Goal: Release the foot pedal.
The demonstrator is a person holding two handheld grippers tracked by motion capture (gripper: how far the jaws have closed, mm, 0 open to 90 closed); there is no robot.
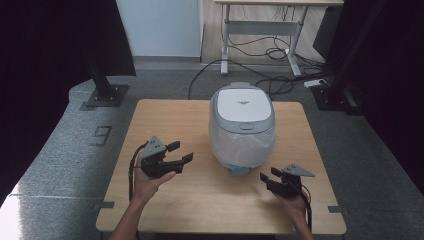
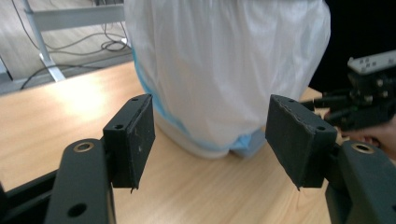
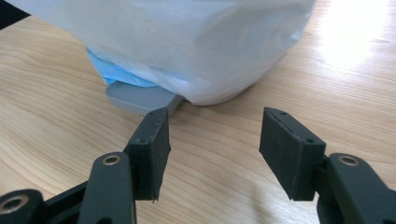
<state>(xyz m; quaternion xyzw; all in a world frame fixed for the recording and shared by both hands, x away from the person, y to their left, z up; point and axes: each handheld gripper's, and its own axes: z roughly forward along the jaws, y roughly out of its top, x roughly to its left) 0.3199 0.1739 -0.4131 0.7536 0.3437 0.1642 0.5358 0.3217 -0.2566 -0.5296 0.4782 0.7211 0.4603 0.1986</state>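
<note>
Left claw (image 1: 176,152): jaws standing apart, nothing between the pads, held above the desk (image 1: 165,205) toward its left edge, pointing at the bin (image 1: 242,127). In the left gripper view the left claw (image 2: 210,140) frames the bin's lower body, not touching it.

Right claw (image 1: 266,178): jaws parted, nothing held, low near the front right corner, pointing toward the bin's base. In the right gripper view the right claw (image 3: 212,151) sits just short of the grey pedal (image 3: 140,99) at the bin's foot.

Bin: grey lidded, upright at desk centre, slightly toward the back edge. White bag liner (image 1: 240,145) draped over its sides; a blue bag (image 3: 116,70) shows beneath it.
</note>
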